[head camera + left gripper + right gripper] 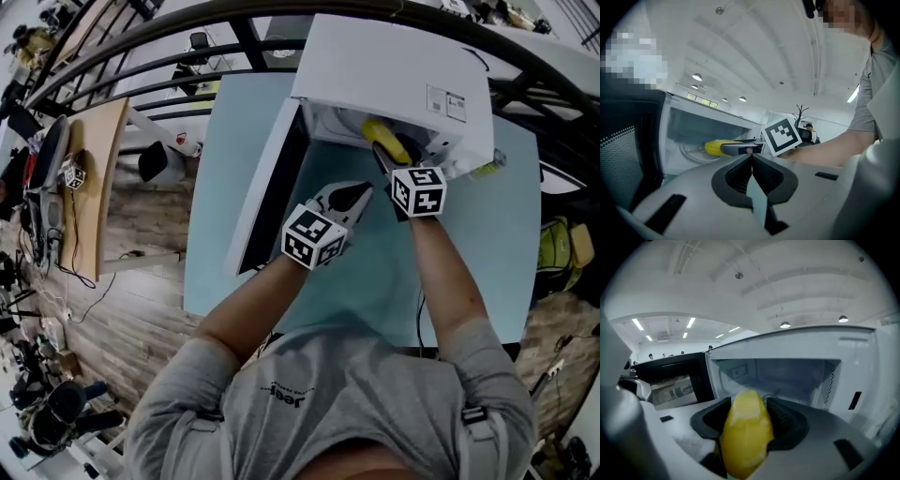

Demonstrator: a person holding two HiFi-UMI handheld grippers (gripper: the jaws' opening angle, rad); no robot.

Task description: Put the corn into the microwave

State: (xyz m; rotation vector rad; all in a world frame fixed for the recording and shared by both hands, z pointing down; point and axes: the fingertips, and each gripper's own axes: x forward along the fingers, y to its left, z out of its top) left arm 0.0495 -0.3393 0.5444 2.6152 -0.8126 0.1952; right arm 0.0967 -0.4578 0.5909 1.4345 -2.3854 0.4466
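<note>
Corn (pixel 746 437), clamped wide in the right gripper (pixel 748 409), pokes into the open microwave (pixel 394 75) ahead; the left gripper (pixel 752 157), alongside, is closed and empty. Next, probably: lower, release.

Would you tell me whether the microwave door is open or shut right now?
Open: the door stands swung out at the left, and the bare cavity shows behind the corn.

The person's bare left forearm (pixel 251 307) and right forearm (pixel 446 272) both reach forward. The grey-white left hand-held gripper (pixel 362 192) (pixel 751 157) points ahead and slightly down, its jaws pressed together with nothing between them. Just beside it and a little further forward, the right hand-held gripper (pixel 382 156) (pixel 747 414) tilts downward, its jaws set wide and clamped on a yellow corn cob (pixel 746 434) (pixel 385 138).
</note>
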